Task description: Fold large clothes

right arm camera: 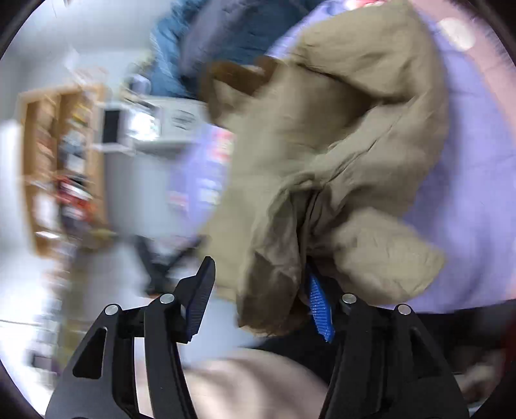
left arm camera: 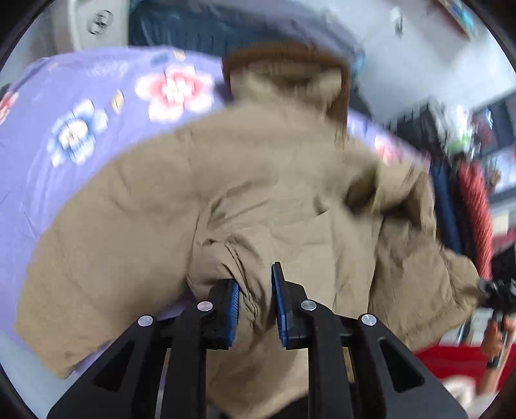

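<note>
A large tan jacket (left arm camera: 258, 193) with a brown collar (left arm camera: 283, 54) lies spread on a purple flowered bedsheet (left arm camera: 80, 129). My left gripper (left arm camera: 254, 290) is shut on a bunched fold of the jacket near its hem. In the right wrist view the jacket (right arm camera: 338, 145) hangs crumpled, and a fold of it with a brown edge drapes between the fingers of my right gripper (right arm camera: 258, 290). Its jaws stand wide apart; the cloth touches the right pad (right arm camera: 317, 303) only. The right gripper also shows at the right edge of the left wrist view (left arm camera: 493, 293).
Blue bedding (left arm camera: 209, 29) lies beyond the collar. The sheet (right arm camera: 467, 161) shows beside the jacket. A wooden shelf (right arm camera: 64, 167) and a white appliance (right arm camera: 154, 122) stand off the bed. Red and dark clothes (left arm camera: 474, 206) hang to the right. Both views are motion-blurred.
</note>
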The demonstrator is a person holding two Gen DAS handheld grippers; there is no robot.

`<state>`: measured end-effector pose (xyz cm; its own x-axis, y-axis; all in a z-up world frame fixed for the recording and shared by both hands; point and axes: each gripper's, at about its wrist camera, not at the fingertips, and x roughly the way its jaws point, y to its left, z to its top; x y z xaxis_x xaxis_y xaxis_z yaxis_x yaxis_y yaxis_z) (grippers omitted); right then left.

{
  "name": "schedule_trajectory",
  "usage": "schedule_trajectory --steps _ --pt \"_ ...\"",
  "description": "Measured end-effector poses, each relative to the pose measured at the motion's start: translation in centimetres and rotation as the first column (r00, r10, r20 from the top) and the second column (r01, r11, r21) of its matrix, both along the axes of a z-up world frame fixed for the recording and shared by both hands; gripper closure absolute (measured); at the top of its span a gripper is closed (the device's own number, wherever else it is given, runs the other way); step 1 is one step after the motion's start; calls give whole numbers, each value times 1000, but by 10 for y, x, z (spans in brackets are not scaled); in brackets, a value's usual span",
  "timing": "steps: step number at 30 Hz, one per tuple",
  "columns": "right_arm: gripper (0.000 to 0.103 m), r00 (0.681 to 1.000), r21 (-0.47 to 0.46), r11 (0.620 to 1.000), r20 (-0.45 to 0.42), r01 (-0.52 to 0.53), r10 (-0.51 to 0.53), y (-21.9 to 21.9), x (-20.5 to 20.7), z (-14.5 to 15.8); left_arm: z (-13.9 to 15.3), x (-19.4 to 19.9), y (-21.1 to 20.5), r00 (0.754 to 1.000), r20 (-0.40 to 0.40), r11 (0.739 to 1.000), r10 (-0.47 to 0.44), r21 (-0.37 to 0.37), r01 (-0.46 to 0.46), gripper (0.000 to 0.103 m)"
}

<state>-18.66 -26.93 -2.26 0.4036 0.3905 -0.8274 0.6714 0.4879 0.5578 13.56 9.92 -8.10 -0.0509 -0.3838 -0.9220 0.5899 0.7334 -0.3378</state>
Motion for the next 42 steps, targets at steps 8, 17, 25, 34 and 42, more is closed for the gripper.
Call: schedule_trajectory --steps 8,17,25,34,42 --pt "36 861 -369 929 -472 0 -187 -23 -62 -67 -63 -49 38 993 -118 986 3 166 16 75" --pt "21 908 -458 867 -419 -196 -16 7 -24 -75 -86 -83 25 988 -100 952 -117 273 140 75" --pt "7 911 -238 967 -412 -94 -13 -7 -74 -153 -80 -80 49 982 -186 974 -35 216 76 74" --pt "7 906 -272 961 -419 -53 -69 -13 -80 -139 -94 -77 73 979 -177 953 101 300 -45 70" --pt "7 956 -621 764 -292 -173 -21 -10 -43 -47 3 -75 56 956 288 977 -44 212 -19 46"
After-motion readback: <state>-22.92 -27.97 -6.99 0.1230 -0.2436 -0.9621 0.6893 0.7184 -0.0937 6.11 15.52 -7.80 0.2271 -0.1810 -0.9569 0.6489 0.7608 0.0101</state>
